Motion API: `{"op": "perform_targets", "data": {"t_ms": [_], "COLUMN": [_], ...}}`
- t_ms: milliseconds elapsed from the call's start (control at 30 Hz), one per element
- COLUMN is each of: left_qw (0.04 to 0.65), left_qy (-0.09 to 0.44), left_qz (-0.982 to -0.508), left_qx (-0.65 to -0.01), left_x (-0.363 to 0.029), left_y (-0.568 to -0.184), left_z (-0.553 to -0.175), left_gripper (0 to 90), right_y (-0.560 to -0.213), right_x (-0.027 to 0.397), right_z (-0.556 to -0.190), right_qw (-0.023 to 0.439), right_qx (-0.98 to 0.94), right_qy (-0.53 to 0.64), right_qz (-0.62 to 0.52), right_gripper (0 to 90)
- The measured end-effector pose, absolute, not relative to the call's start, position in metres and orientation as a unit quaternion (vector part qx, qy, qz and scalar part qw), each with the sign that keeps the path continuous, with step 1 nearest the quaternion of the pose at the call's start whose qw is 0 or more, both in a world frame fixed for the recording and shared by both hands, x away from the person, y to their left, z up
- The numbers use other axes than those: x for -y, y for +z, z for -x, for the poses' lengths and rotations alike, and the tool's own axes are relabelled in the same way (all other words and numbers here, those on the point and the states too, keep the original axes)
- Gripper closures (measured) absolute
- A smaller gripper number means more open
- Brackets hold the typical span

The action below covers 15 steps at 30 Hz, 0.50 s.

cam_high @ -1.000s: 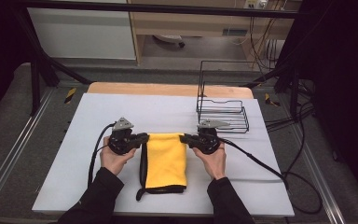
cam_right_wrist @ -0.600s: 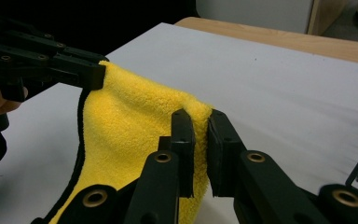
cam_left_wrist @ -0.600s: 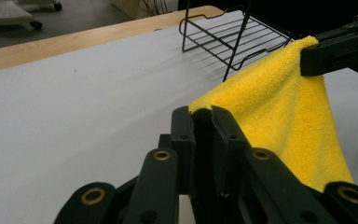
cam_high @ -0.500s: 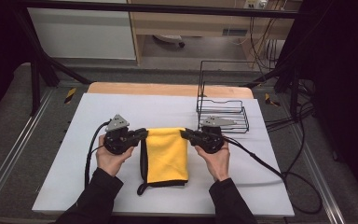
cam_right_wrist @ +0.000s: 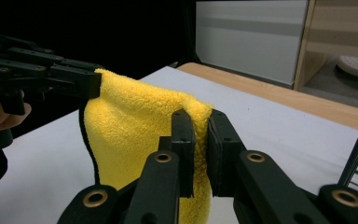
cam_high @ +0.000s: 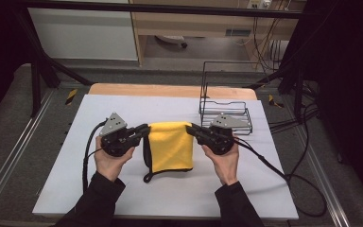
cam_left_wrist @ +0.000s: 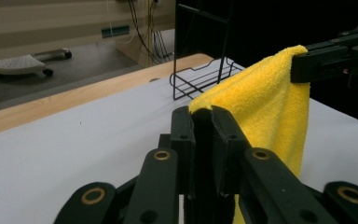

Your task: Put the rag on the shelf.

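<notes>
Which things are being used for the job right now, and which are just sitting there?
In use:
- yellow fluffy cloth with black edging
- left gripper, clamped on one top corner
- right gripper, clamped on the other

Just sitting:
- black wire rack
- white table

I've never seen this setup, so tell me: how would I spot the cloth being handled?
Find the white table, then the black wire rack near its far right corner. Just left of the rack hangs the yellow cloth, the one brightly coloured thing, pinched between the left gripper and right gripper.

wire rack (cam_high: 226, 115): black, far right of table | table (cam_high: 123, 198): white mat, wooden far edge
</notes>
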<state>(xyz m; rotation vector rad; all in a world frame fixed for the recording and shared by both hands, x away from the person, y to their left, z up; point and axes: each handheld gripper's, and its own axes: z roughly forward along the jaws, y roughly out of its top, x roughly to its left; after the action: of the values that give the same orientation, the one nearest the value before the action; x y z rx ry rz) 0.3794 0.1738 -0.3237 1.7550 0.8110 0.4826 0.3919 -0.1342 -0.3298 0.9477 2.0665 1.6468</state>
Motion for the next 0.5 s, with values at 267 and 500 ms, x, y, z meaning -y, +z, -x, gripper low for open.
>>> {"op": "perform_targets", "data": {"t_ms": [267,500], "left_qw": [0.561,0.576], "left_qy": [0.214,0.218], "left_qz": [-0.727,-0.717], "left_qx": [-0.333,-0.326], "left_x": [-0.168,-0.159], "left_y": [-0.314,-0.307], "left_z": [-0.378,-0.379], "left_gripper": [80.1,80.1], "right_y": [-0.315,-0.304], "right_x": [0.14,0.148], "right_z": [-0.385,-0.382], "right_qw": [0.19,0.208], "right_qx": [-0.72,-0.709], "right_qy": [0.586,0.593], "right_qz": [-0.321,-0.32], "right_gripper": [83.1,83.1]}}
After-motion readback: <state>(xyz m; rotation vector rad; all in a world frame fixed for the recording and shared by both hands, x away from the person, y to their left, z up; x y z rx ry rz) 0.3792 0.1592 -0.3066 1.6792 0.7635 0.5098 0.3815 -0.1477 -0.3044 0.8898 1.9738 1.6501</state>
